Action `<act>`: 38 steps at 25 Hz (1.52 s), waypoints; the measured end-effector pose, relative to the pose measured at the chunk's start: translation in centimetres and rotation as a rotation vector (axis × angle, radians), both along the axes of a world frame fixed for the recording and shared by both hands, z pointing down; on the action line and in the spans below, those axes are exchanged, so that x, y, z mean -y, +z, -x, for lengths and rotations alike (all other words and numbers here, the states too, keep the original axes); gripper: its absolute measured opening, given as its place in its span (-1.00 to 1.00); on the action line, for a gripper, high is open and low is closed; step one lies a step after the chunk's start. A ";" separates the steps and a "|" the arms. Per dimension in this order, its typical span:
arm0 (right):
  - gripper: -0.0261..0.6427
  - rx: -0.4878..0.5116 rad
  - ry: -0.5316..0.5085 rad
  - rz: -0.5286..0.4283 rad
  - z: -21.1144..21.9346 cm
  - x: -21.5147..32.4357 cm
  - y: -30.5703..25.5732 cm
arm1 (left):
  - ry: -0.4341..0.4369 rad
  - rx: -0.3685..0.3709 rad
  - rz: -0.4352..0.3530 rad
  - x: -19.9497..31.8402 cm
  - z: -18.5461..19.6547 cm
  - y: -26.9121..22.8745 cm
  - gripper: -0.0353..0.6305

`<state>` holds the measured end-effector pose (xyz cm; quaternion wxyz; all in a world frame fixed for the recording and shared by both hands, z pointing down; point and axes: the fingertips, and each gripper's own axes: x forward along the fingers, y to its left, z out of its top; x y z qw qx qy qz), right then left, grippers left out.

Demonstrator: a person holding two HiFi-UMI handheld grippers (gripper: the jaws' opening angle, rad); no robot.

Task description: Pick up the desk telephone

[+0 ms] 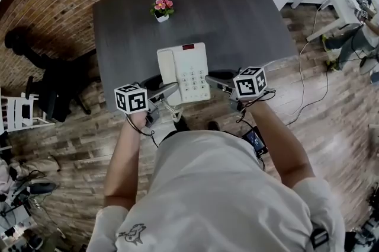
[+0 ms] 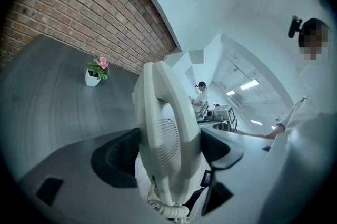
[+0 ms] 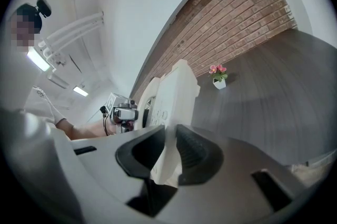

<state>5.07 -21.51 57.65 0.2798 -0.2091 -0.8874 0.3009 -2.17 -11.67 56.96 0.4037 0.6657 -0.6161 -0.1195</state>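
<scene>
Squarely between both grippers sits the smooth, boxy white plastic telephone; left gripper clamps its rounded handset; right gripper pinches its thin edge.

The desk telephone between left tool and right tool at table's near edge; flowerpot behind.

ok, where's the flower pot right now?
Head view: the flower pot stands on the table, far side, left of centre, beyond the desk telephone and apart from it.
</scene>
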 end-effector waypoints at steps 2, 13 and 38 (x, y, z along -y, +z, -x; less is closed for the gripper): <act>-0.70 0.019 -0.009 0.003 -3.5 1.5 0.3 | -0.007 0.014 -0.003 1.5 -3.6 0.2 0.24; -0.70 -0.001 -0.022 0.016 -6.3 2.5 -0.1 | -0.036 0.001 -0.004 2.5 -6.4 -0.4 0.24; -0.69 -0.011 -0.058 0.030 -8.1 2.1 -0.3 | -0.087 -0.009 -0.001 1.9 -8.3 -0.9 0.24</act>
